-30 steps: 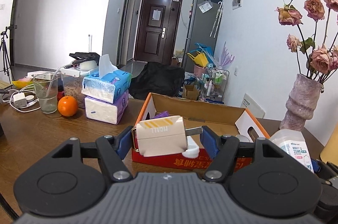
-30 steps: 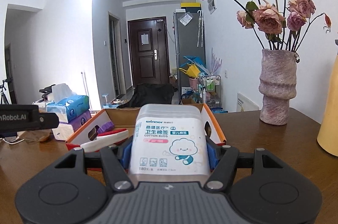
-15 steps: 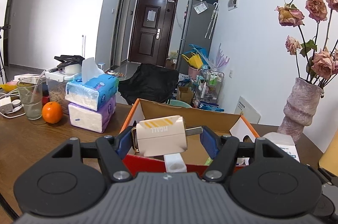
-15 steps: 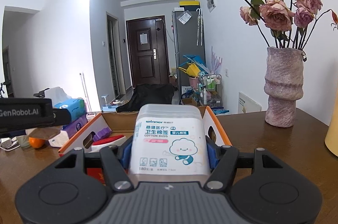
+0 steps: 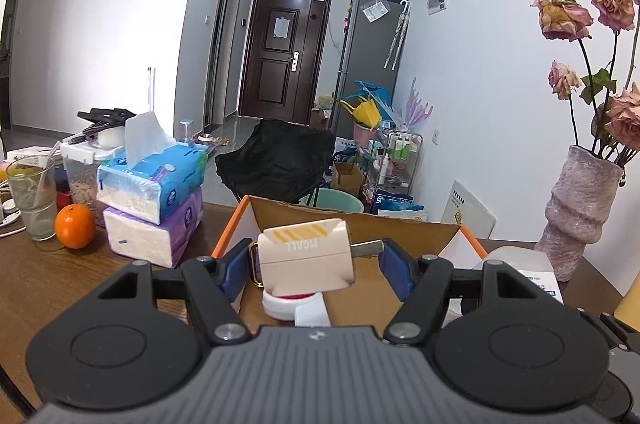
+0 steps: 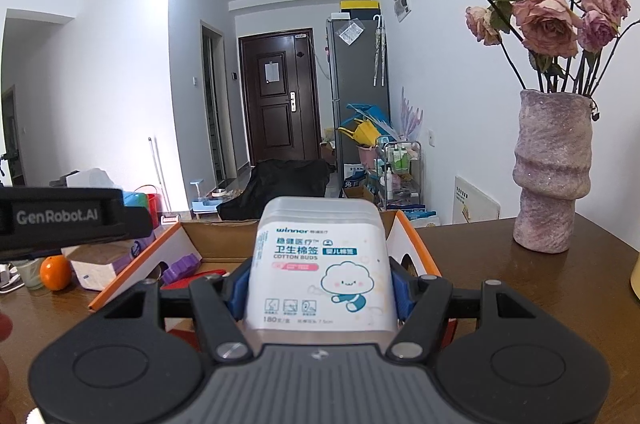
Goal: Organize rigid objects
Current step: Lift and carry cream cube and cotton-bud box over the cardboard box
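My left gripper is shut on a cream plug-style charger, held over the open cardboard box with the orange rim. A red and white item lies in the box below it. My right gripper is shut on a clear box of cotton buds, held at the near edge of the same cardboard box. A purple item lies inside the box. The left gripper's body shows at the left of the right wrist view.
Two stacked tissue packs, an orange, a glass and a lidded container stand on the wooden table to the left. A pink vase with dried roses stands at the right. A black chair sits beyond the table.
Both grippers have moved forward toward the cardboard box with their objects. The charger is now over the box's inside, and the cotton buds box has reached its near edge.
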Tool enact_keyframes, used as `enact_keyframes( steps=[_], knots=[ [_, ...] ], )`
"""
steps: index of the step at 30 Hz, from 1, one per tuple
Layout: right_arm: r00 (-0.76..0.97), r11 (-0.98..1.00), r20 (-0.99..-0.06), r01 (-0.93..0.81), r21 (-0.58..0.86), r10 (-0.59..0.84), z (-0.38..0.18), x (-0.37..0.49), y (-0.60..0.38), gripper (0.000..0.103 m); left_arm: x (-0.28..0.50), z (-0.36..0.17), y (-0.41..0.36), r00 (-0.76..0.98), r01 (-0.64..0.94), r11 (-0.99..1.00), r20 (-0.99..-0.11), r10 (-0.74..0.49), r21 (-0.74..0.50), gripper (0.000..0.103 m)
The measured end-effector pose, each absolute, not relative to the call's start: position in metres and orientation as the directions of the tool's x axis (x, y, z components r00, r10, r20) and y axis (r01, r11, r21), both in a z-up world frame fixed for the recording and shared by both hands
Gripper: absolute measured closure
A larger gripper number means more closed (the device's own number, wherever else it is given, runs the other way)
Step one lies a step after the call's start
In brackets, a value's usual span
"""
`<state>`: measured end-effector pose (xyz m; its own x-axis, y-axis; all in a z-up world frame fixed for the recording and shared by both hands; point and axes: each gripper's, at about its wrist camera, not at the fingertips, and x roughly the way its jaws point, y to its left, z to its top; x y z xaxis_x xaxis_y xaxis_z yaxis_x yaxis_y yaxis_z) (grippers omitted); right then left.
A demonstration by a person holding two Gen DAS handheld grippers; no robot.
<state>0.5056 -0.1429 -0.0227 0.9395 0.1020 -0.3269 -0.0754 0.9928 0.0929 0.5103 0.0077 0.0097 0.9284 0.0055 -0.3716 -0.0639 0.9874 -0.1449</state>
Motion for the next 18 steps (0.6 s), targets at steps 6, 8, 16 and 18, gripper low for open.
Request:
enact_keyframes(
  steps=[6,8,16,18],
  knots=[
    [0.939,0.994,-0.330,-0.069,0.086,0.094,-0.025,0.519,-0.143,0.039,0.527,0.008,0.005,0.925,-0.063,0.989,-0.379,0.007,-0.136,0.034],
    [0.939,0.994,-0.332,-0.068,0.084,0.092,-0.026,0.522,-0.143,0.039,0.532,0.007,0.004,0.924,-0.063,0.989,-0.382,0.008,-0.131,0.034],
    [0.939,0.995,-0.333,-0.064,0.072,0.085,-0.028,0.536,-0.141,0.039,0.553,0.008,0.002,0.917,-0.064,0.991,-0.398,0.014,-0.114,0.034],
    [0.939,0.996,-0.334,-0.064,0.069,0.084,-0.028,0.540,-0.141,0.039,0.558,0.008,0.002,0.914,-0.066,0.992,-0.404,0.019,-0.105,0.034]
  ],
)
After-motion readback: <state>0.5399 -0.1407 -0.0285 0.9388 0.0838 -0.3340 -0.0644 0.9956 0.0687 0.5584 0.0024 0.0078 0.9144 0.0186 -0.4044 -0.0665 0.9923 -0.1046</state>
